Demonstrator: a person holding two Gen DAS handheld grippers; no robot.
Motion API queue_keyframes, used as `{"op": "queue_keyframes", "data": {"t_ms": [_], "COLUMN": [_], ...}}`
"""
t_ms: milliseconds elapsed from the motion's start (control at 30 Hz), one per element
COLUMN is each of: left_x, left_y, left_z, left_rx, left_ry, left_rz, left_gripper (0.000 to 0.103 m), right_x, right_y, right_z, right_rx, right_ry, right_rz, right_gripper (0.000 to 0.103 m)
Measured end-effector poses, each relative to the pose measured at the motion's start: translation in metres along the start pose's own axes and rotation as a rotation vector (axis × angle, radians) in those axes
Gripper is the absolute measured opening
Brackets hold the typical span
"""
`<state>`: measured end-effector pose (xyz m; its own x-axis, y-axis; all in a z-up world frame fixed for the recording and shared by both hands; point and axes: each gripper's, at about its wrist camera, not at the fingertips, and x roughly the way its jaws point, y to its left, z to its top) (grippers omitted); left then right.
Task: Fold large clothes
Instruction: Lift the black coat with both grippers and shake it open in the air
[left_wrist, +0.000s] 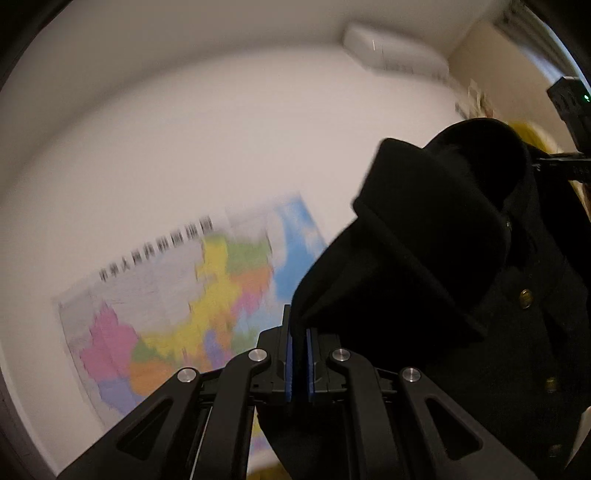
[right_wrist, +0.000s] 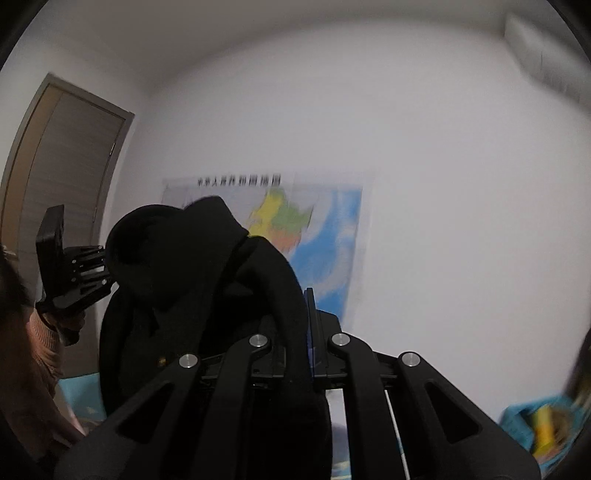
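Black coat (left_wrist: 436, 258) held up before wall map (left_wrist: 177, 295); left gripper (left_wrist: 299, 354) and right gripper (right_wrist: 308, 332) jaws clamped on its cloth.

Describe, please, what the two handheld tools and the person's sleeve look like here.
Both the left tool and the right tool are matte black, with angular slotted linkage arms, round silver pivot bolts and blue pads on the fingers. The sleeve is pinkish-brown ribbed knit.
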<state>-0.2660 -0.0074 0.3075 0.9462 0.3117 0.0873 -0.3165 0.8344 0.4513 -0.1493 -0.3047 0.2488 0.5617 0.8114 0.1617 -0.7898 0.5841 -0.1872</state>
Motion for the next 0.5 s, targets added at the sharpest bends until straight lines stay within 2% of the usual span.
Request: {"op": "queue_keyframes", "data": {"t_ms": [100, 133, 200, 300, 333, 433, 500], "left_x": [0.054, 0.075, 0.128, 0.191, 0.209, 0.26, 0.285], "left_y": [-0.008, -0.013, -0.023, -0.049, -0.058, -0.087, -0.097], "left_z": [-0.04, -0.063, -0.114, -0.2, -0.223, -0.298, -0.334], "left_rx": [-0.007, -0.026, -0.067, -0.139, -0.145, -0.143, -0.179], "left_ry": [0.161, 0.235, 0.378, 0.583, 0.645, 0.819, 0.888], "left_rz": [-0.013, -0.018, -0.045, -0.099, -0.113, -0.129, -0.14], "left_gripper": [0.004, 0.004, 0.004, 0.004, 0.004, 0.004, 0.004], "right_x": [0.067, 0.09, 0.153, 0.234, 0.261, 0.318, 0.338], "right_y": [-0.021, -0.028, -0.041, -0.054, -0.06, -0.058, -0.061], "right_z": [-0.036, -0.051, -0.097, -0.169, -0.199, -0.279, -0.317], "right_rx": [0.073, 0.099, 0.135, 0.183, 0.234, 0.244, 0.262], "right_ry": [0.118, 0.151, 0.268, 0.436, 0.506, 0.68, 0.739], "right_rz": [0.045, 0.069, 0.083, 0.074, 0.087, 0.062, 0.049], "right_gripper": [0.005, 0.005, 0.005, 0.005, 0.005, 0.005, 0.005]}}
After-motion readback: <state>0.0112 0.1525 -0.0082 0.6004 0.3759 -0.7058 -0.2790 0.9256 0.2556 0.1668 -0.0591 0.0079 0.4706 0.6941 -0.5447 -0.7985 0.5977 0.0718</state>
